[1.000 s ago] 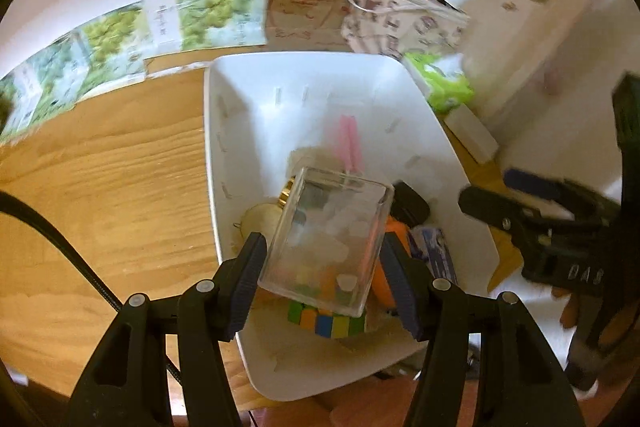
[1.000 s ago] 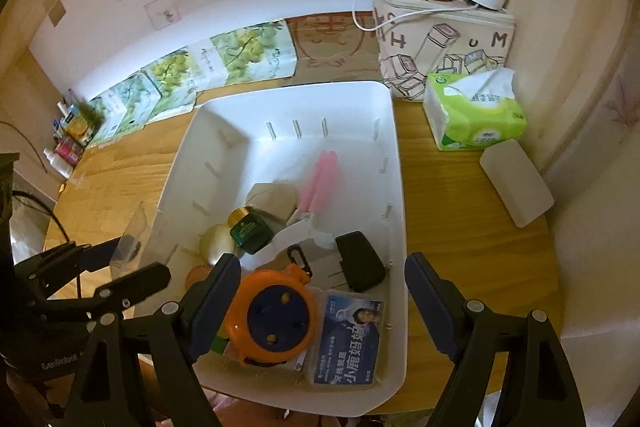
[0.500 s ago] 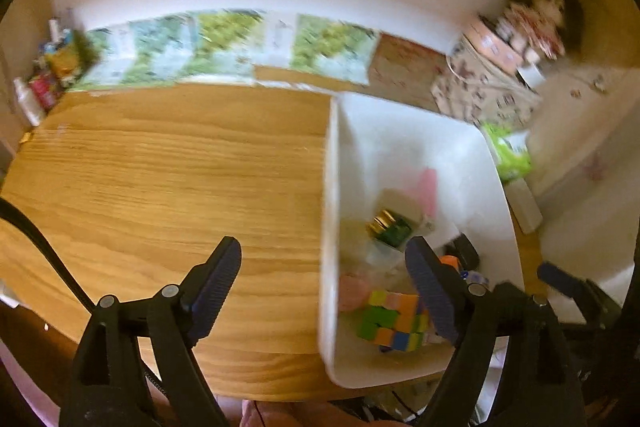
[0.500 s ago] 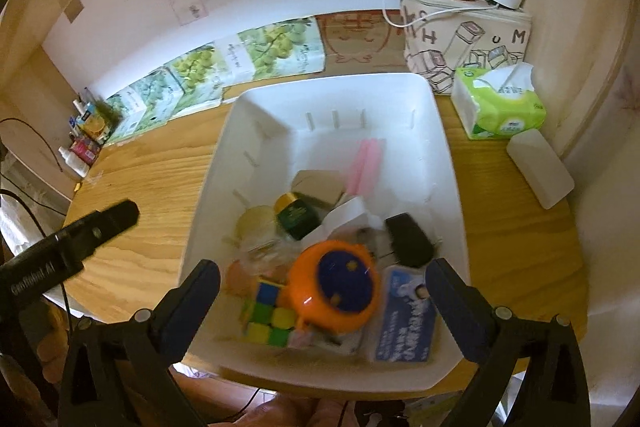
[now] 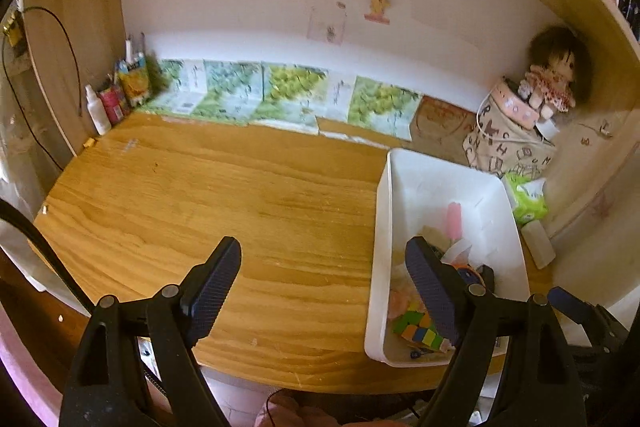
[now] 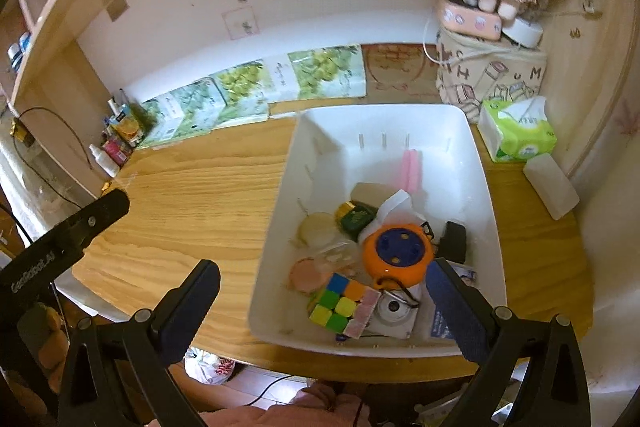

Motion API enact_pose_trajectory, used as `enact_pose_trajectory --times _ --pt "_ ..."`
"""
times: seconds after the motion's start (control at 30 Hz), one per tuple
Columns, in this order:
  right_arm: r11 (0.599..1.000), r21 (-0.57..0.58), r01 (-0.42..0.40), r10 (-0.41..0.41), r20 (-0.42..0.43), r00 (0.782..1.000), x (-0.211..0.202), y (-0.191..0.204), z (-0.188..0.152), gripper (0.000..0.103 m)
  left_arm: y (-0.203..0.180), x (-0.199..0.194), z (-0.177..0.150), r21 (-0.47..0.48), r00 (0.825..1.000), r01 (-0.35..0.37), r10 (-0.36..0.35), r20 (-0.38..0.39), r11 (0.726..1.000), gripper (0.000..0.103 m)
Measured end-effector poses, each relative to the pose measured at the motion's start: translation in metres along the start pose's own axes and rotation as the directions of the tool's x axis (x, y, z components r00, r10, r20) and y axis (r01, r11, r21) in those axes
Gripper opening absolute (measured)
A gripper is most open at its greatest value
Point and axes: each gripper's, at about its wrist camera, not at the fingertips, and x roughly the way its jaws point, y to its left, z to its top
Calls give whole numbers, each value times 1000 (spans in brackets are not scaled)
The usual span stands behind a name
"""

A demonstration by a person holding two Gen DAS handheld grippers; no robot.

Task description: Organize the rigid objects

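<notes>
The clear plastic box has left the left gripper [image 5: 326,281] and lies in the white bin [image 6: 490,183] at the desk's right end; both jaws, just opened, stand wide and empty. Right gripper [image 6: 324,301] hovers; sorting looks finished, desk bare.

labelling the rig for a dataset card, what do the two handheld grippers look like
Both are matte black plastic frames with silver pivot screws. The left gripper and right gripper each carry two flat fingers faced with dark blue textured pads. White "GenRobot.AI" lettering runs along the left one's side. A black cable trails nearby.
</notes>
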Motion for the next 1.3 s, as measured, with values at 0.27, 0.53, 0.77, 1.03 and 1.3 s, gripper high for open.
enact_pose_trajectory --times 0.27,0.53,0.77,1.03,1.3 --pt "1000 -11 28 -27 38 999 -15 17 -10 103 4 -11 -2 32 999 -34 33 29 999 86" --pt "996 33 83 -85 58 995 -21 17 -22 103 7 -20 -12 89 997 -51 45 63 995 90" --pt "992 44 122 -125 71 990 -26 19 -31 103 7 -28 -18 116 996 -34 24 83 993 102" --pt "986 71 149 -153 55 987 -23 13 -34 103 -5 -31 -18 171 992 -37 16 125 985 102" --pt "985 73 157 -162 65 985 -19 10 -33 103 -16 -23 -17 204 992 -37 10 129 978 102"
